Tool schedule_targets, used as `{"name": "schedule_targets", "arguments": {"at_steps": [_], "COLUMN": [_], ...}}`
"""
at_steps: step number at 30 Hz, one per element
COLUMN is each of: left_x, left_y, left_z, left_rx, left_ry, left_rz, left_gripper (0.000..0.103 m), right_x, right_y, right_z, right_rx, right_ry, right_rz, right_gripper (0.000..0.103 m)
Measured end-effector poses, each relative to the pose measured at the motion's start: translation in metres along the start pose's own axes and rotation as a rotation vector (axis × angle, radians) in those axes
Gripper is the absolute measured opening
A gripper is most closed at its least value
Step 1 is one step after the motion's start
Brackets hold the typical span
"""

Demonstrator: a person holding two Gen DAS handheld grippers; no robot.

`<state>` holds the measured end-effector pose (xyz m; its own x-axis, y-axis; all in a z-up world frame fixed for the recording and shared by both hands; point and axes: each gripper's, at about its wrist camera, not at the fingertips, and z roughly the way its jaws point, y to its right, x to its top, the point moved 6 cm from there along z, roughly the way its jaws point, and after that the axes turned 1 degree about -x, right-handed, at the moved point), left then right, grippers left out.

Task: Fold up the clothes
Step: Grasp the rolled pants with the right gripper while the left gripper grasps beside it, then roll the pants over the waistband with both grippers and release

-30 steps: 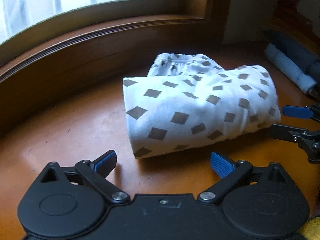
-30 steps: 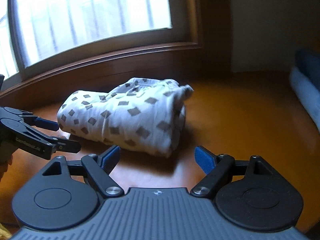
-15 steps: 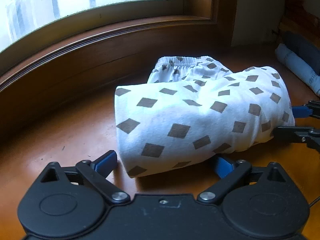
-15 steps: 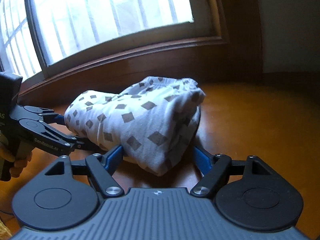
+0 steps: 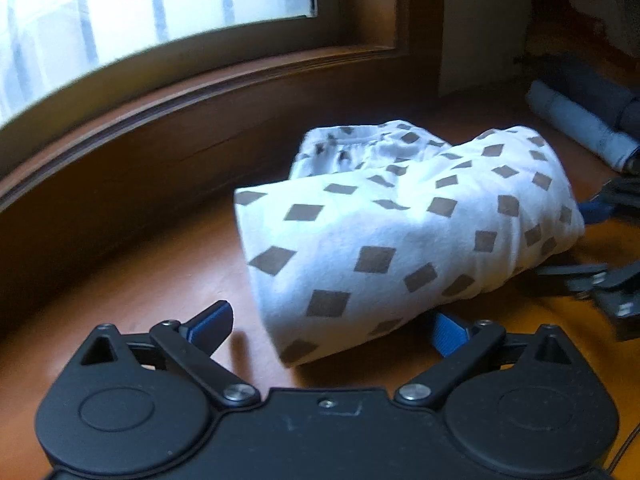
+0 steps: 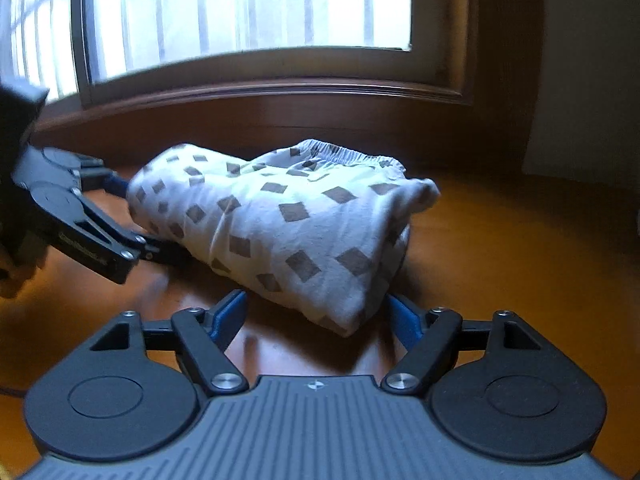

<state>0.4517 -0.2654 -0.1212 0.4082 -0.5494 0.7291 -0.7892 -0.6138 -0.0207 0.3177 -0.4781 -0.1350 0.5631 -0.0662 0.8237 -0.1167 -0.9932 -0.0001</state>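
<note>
Both grippers, L [image 5: 326, 322] & R [image 6: 316, 314], jaws spread round folded shorts [image 6: 280, 220], R's just narrowing; uneven squeeze could unroll bundle.

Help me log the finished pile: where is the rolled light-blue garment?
In the left wrist view the rolled light-blue garment lies at the far right on the wooden table, beside darker folded clothes, beyond the patterned bundle.

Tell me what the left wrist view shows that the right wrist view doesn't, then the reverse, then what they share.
Only the left wrist view: rolled clothes at the far right edge of the table.

Only the right wrist view: the garment's gathered waistband seen clearly, and bare table to its right.

Both: the folded diamond-print garment, the window, and each open hand-held gripper, left and right, its jaws around one end of the garment.
</note>
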Motion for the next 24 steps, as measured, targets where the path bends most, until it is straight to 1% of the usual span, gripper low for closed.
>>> {"name": "schedule_targets", "arguments": {"at_steps": [1,2,3,5,9,13,16,19,21,24], "left_x": [0.000,-0.002,-0.006,-0.015,-0.032,-0.048,-0.053,-0.055,-0.056,-0.056], "left_y": [0.004,0.010,0.017,0.028,0.042,0.059,0.058,0.052,0.050,0.047], "left_z": [-0.001,-0.005,-0.009,-0.020,-0.047,-0.088,-0.119,-0.148,-0.165,-0.186], "left_rx": [-0.032,-0.051,-0.053,-0.045,-0.104,-0.121,-0.140,-0.161,-0.159,-0.139], "left_ry": [-0.008,-0.012,-0.012,-0.010,-0.005,0.023,0.054,0.078,0.073,0.052], "left_rz": [0.004,0.025,0.049,0.088,0.043,0.050,0.036,0.010,0.016,0.044], "left_gripper": [0.095,0.094,0.094,0.094,0.093,0.092,0.092,0.092,0.092,0.092], "right_x": [0.001,0.002,0.002,0.000,-0.010,-0.019,-0.022,-0.021,-0.019,-0.009], "right_y": [-0.001,-0.003,-0.004,-0.007,-0.011,-0.022,-0.036,-0.048,-0.055,-0.064], "right_z": [0.002,0.005,0.003,-0.003,-0.024,-0.053,-0.076,-0.096,-0.110,-0.127], "right_rx": [-0.008,-0.019,-0.019,-0.020,-0.036,-0.018,-0.012,0.016,0.041,0.104], "right_ry": [-0.005,-0.009,-0.005,-0.005,-0.004,0.000,0.011,0.021,0.026,0.033], "right_rz": [-0.005,-0.010,-0.012,0.001,0.034,0.068,0.067,0.078,0.090,0.138], "right_gripper": [0.068,0.063,0.059,0.058,0.057,0.056,0.055,0.053,0.052,0.051]}}
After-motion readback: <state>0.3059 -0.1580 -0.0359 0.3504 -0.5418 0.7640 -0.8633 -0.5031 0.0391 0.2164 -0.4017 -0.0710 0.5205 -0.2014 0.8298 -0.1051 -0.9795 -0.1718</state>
